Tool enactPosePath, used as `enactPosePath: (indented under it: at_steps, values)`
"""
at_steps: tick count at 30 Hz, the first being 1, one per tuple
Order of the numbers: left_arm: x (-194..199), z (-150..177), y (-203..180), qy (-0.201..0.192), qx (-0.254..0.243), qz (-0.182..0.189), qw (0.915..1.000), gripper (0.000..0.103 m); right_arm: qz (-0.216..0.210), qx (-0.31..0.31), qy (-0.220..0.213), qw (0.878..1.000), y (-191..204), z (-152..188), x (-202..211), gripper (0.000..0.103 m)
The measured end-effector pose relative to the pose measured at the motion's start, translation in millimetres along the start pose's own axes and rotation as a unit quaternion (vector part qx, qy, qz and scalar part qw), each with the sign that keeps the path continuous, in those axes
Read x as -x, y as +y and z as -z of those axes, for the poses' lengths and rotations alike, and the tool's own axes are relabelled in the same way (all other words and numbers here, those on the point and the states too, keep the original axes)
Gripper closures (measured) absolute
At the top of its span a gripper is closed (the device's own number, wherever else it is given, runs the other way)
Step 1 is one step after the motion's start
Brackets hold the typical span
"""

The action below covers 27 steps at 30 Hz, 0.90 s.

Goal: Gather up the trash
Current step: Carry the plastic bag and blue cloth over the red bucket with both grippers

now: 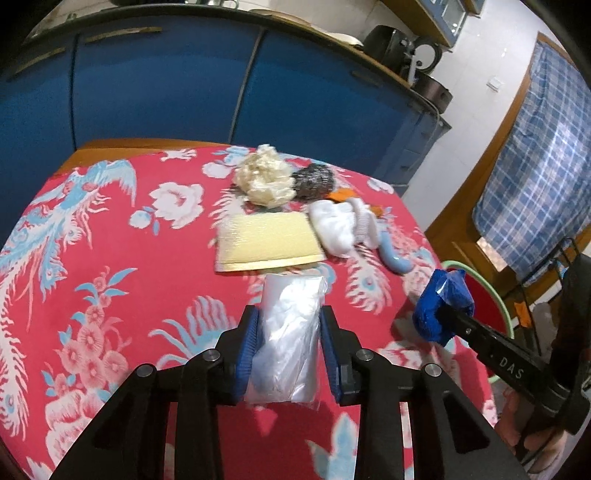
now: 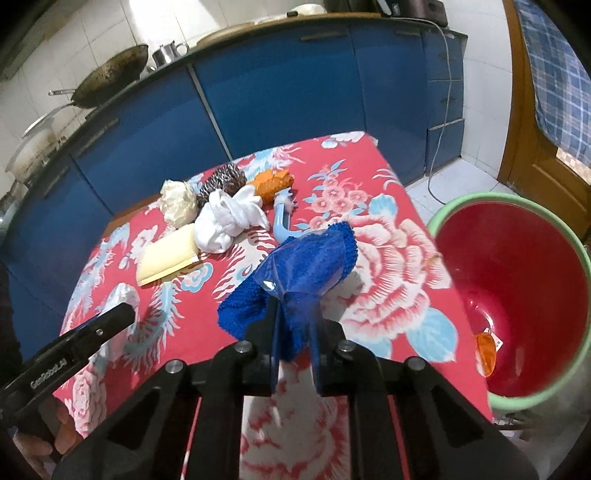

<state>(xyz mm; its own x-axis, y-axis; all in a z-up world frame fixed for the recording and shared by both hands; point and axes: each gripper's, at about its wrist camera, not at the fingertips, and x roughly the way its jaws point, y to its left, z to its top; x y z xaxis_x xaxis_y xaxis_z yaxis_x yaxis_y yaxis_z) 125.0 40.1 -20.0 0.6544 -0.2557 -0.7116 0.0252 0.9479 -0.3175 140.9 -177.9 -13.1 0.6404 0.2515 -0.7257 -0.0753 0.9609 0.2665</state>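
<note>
Behind the table draped in a red floral cloth [image 2: 369, 192] runs a curved row of glossy blue cabinets [image 2: 280, 92] under a dark countertop carrying a blackened wok [image 2: 110, 77] and a metal mug [image 2: 168, 51], with white tiled walls [image 2: 92, 22], a pale tiled floor [image 2: 476, 170] and a wooden door [image 2: 532, 155] hung with blue plaid fabric [image 1: 535, 155].

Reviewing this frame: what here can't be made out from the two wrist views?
- Left wrist view: what the clear plastic bag holds, if anything; the folds are blurred and the left gripper covers its sides.
- Right wrist view: the orange item in the red bin is too small to identify.
- Right wrist view: the light blue handle runs under the blue cloth pinched by the right gripper; its lower end is hidden.
</note>
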Motion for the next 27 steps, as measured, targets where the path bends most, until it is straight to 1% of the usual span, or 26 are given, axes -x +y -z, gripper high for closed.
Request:
enactPosePath:
  at_steps: [4, 11, 19, 27]
  values:
    - [4.1, 1.7, -16.1, 0.000, -0.012, 0.008, 0.9999, 0.069, -0.003, -0.006, -0.011, 1.000, -8.0, 3.5, 16.1, 0.087]
    - [10.7, 2.7, -50.1, -0.003, -0.043, 0.025, 0.9988, 0.069, 0.003, -0.026, -0.032, 0.999, -33.0, 7.4, 45.3, 0.087]
    - [5.4, 3.9, -94.2, 0.010, -0.078, 0.051, 0.9956, 0.069, 0.030, -0.064, -0.055, 0.996, -74.6, 13.3, 71.0, 0.087]
    - [-6.4, 4.1, -142.9, 0.021, -0.125, 0.072, 0.9893, 0.069, 0.054, -0.102, -0.060, 0.991, -116.2, 16.8, 80.2, 0.087]
